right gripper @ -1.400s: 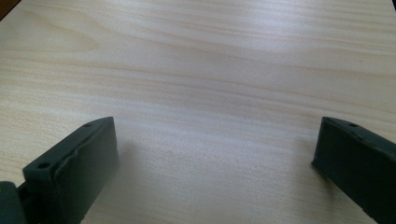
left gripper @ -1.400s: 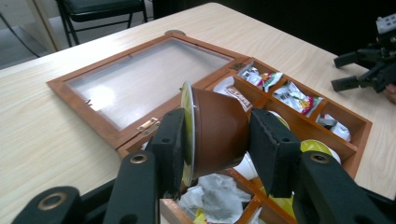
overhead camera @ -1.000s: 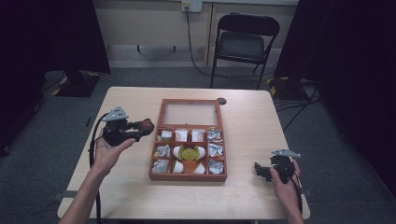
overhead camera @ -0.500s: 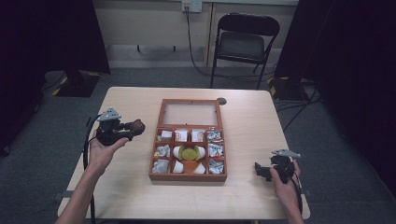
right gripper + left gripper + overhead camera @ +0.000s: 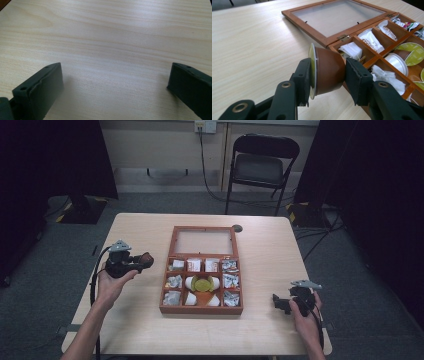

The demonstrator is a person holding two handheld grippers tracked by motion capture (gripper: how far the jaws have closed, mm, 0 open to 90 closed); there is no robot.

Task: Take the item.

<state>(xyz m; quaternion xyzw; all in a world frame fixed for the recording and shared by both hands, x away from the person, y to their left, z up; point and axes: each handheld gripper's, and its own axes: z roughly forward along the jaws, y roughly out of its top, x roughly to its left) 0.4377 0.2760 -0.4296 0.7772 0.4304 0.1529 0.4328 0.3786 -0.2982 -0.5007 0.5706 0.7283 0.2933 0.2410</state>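
Capsule (image 5: 328, 71) pinched lid-to-base in left gripper (image 5: 327, 75) beside open box (image 5: 201, 309), held clear of compartments; right gripper (image 5: 112, 87) wide open, empty, parked on table (image 5: 270, 250).

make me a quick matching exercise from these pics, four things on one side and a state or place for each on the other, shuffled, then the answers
Column 1
1. left gripper
2. right gripper
3. glass lid of the wooden box
4. brown capsule

Column 2
A. lying open, flat on the table
B. jaws spread wide, nothing between them
C. pinched on its side, foil rim against one jaw
D. shut on something, held left of the box

Pairs: 1-D, 2-B, 3-A, 4-C
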